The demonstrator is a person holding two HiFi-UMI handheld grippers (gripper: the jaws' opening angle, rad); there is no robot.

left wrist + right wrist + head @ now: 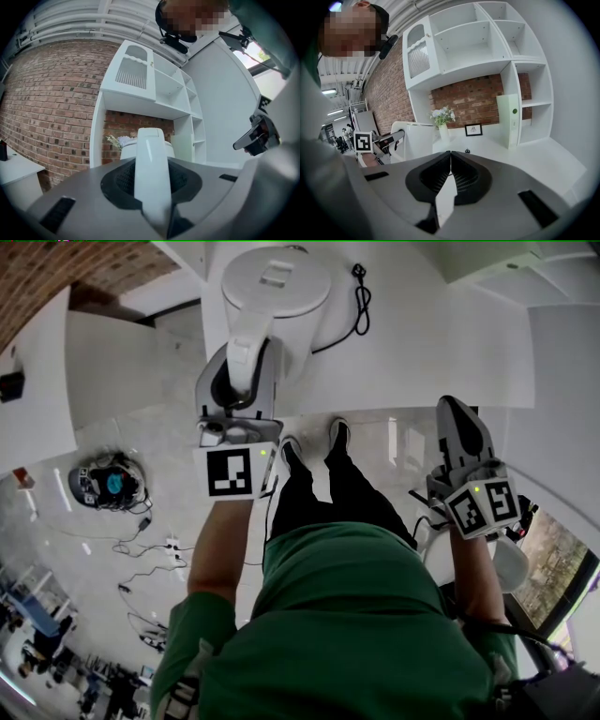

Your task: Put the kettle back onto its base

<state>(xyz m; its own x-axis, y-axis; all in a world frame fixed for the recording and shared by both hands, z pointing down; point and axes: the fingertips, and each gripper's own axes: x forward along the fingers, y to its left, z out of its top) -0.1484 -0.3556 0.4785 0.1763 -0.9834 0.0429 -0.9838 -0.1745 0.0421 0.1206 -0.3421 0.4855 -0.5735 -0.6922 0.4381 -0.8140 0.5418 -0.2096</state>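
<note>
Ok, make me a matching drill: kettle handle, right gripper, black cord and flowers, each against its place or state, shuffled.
1 kettle handle
2 right gripper
3 black cord
4 flowers

a in a white vase
b jaws together, empty
c lying on the white counter
d clamped by the left gripper

Pairs: 1-d, 2-b, 3-c, 4-a

hidden: kettle (127, 149) body, mostly behind handle (151, 164) (left gripper view) | unreadable: framed picture (474, 130)

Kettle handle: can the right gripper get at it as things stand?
Probably not: the left gripper is clamped on the kettle handle, and the right gripper is shut, off to the side.
</note>
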